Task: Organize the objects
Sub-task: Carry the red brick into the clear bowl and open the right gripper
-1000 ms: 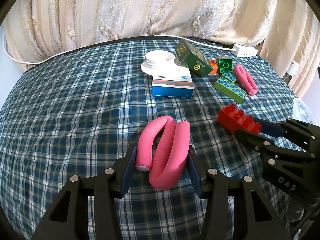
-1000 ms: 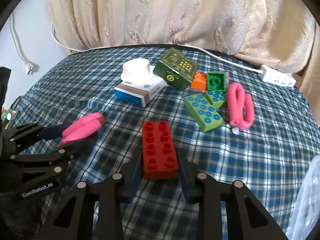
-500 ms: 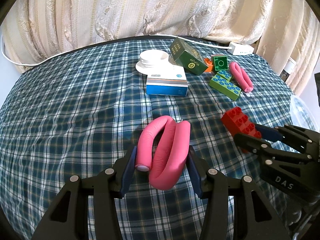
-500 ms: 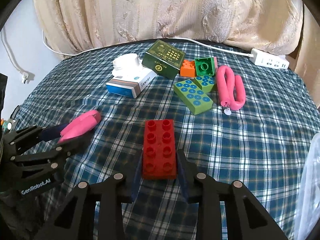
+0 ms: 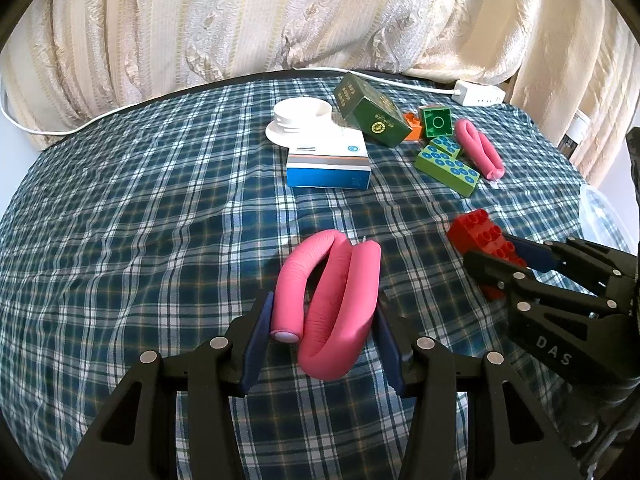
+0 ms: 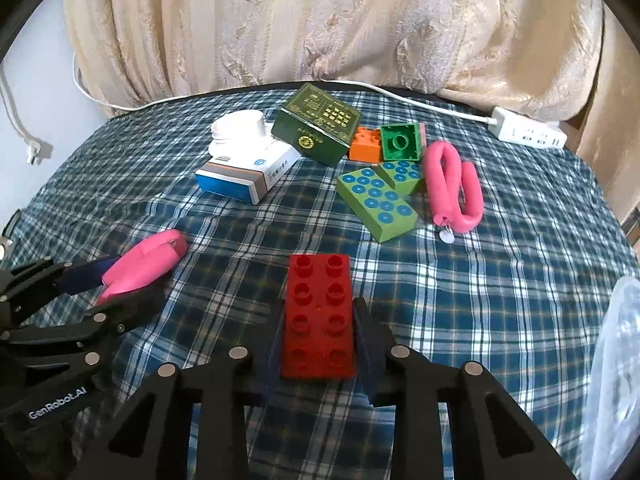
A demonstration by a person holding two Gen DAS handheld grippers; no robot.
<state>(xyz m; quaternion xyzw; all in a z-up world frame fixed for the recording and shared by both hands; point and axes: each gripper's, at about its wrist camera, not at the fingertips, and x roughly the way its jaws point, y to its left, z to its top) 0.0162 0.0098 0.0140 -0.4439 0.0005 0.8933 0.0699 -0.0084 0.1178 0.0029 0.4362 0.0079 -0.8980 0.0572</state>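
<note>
A folded pink foam tube [image 5: 340, 280] lies on the plaid tablecloth [image 5: 160, 220]. My left gripper [image 5: 324, 304] is shut on it, pads against both outer sides. In the right wrist view that gripper [image 6: 100, 292] and the tube [image 6: 148, 258] show at the left. A red eight-stud brick [image 6: 318, 280] sits lengthwise between the jaws of my right gripper [image 6: 318, 312], whose pads press its long sides. From the left wrist view the right gripper [image 5: 500, 256] holds the red brick [image 5: 476, 232] at the right.
At the back stand a white-and-blue box [image 5: 328, 160], a white cup on a saucer [image 5: 302, 118], a dark green box [image 5: 372, 114], green bricks [image 5: 446, 164], an orange brick [image 6: 364, 144] and a second pink tube [image 5: 478, 148]. A power strip [image 5: 478, 94] lies by the curtain. Clear plastic [image 6: 616, 360] is at the right.
My right gripper has rolled slightly with the red brick still between its jaws. The left gripper and its pink tube have not moved.
</note>
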